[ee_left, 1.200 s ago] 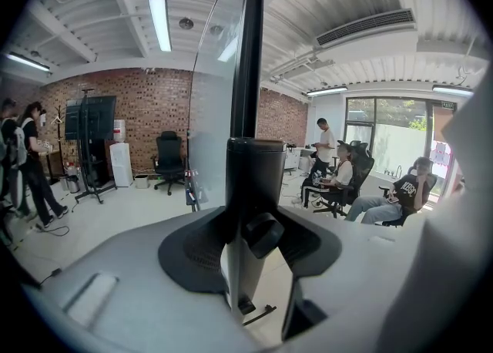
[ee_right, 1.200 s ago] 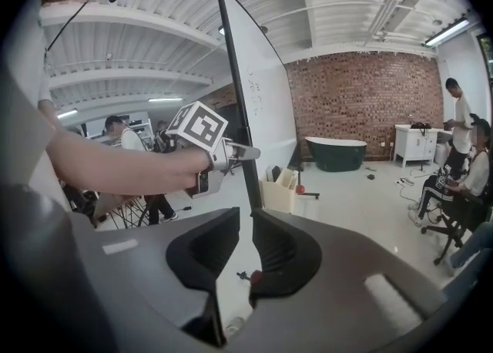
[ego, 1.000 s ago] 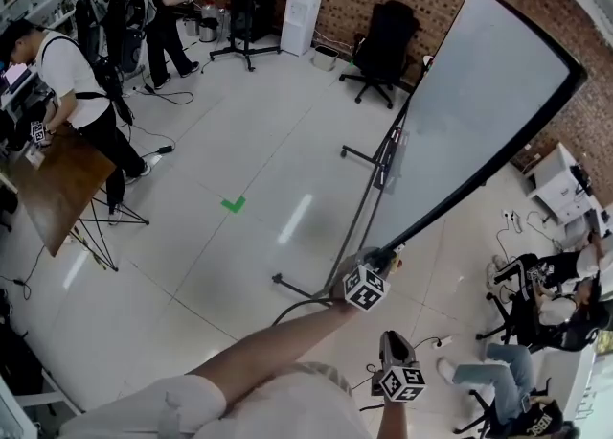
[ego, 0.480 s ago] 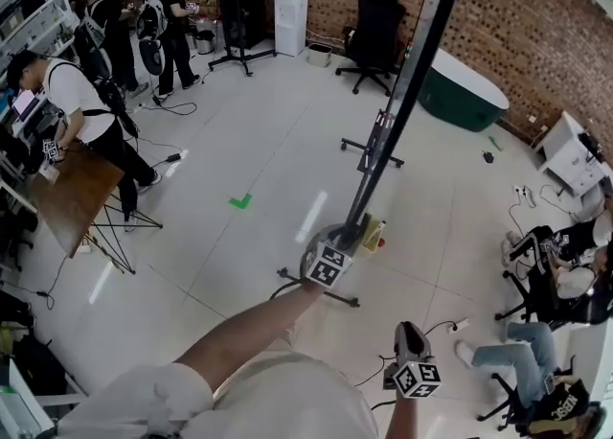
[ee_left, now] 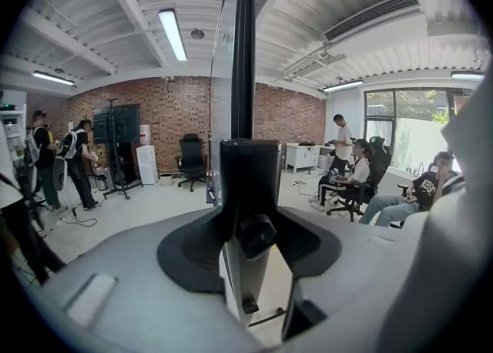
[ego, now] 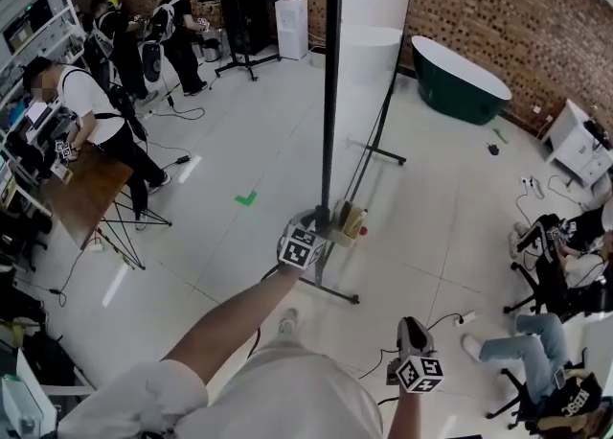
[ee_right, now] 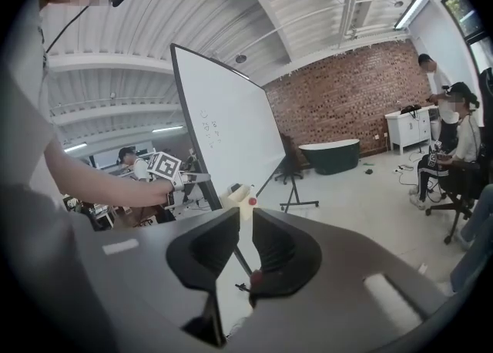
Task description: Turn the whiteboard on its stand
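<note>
Left gripper (ego: 318, 232) is clamped on the black lower edge of the whiteboard (ego: 376, 1), which stands edge-on in its stand (ego: 337, 292) mid-floor. Right gripper (ego: 410, 330) hangs back, jaws narrowly apart and empty. Risk I see: a one-sided pull slips the clamp off, or drags the stand's feet sideways.

The left gripper (ee_left: 248, 209) clamps the whiteboard (ee_left: 243, 51) by its black edge, which rises toward 12 o'clock; seated people (ee_left: 359, 180) at 3 o'clock.

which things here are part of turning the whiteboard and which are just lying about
In the job: whiteboard, stand, left gripper clamped on the board's edge.
Lying about: green bathtub, wooden table, water dispenser, green floor mark.
</note>
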